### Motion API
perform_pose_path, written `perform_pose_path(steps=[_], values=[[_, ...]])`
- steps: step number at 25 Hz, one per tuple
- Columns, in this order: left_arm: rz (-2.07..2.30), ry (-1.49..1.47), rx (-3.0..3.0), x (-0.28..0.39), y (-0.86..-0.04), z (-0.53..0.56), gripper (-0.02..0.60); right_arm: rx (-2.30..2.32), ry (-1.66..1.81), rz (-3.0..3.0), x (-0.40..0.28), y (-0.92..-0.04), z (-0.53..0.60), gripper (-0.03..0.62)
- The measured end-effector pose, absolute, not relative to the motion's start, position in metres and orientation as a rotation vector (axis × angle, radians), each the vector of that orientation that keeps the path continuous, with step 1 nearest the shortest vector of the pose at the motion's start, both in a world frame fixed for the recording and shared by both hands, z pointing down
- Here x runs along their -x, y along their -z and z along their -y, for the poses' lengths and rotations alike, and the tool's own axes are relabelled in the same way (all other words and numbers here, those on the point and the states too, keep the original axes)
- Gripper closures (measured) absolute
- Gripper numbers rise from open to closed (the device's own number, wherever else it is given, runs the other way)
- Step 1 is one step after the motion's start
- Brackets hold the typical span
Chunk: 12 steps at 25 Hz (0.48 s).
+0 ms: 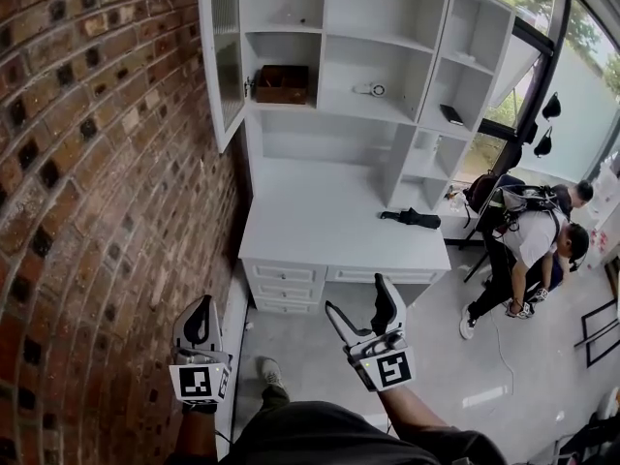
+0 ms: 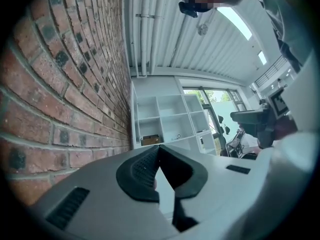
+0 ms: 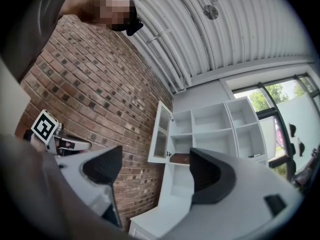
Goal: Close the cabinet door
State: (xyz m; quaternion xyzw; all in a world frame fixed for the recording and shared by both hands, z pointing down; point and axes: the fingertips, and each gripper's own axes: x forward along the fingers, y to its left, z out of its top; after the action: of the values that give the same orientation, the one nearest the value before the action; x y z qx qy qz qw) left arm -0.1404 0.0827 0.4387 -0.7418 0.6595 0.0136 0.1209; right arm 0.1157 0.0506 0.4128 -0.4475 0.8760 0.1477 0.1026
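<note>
The white cabinet door (image 1: 221,56), with a glass panel, stands swung open to the left against the brick wall, at the top left of a white shelving unit (image 1: 387,37). It also shows in the right gripper view as the door (image 3: 161,134). A brown box (image 1: 283,83) sits on the shelf behind the door. Both grippers are low and near me, well short of the cabinet. My left gripper (image 1: 203,305) has its jaws together with nothing in them, also seen as the left gripper (image 2: 160,151). My right gripper (image 1: 358,296) is open and empty, its pads spread wide around the right gripper (image 3: 156,171).
A brick wall (image 1: 107,163) runs along the left. A white desk (image 1: 329,231) with drawers (image 1: 286,289) stands below the shelves, and a black object (image 1: 409,218) lies on it. Two people (image 1: 533,245) are at the right by a chair and windows.
</note>
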Motion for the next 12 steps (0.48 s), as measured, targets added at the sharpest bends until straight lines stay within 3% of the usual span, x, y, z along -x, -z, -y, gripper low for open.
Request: perform_pose_path(steps=[12], values=[[-1.899,-0.107,2.182,0.191,-0.431,0.049,0.580,1.349,-0.481,-2.567,-0.056,-0.391,0.084,0.175]])
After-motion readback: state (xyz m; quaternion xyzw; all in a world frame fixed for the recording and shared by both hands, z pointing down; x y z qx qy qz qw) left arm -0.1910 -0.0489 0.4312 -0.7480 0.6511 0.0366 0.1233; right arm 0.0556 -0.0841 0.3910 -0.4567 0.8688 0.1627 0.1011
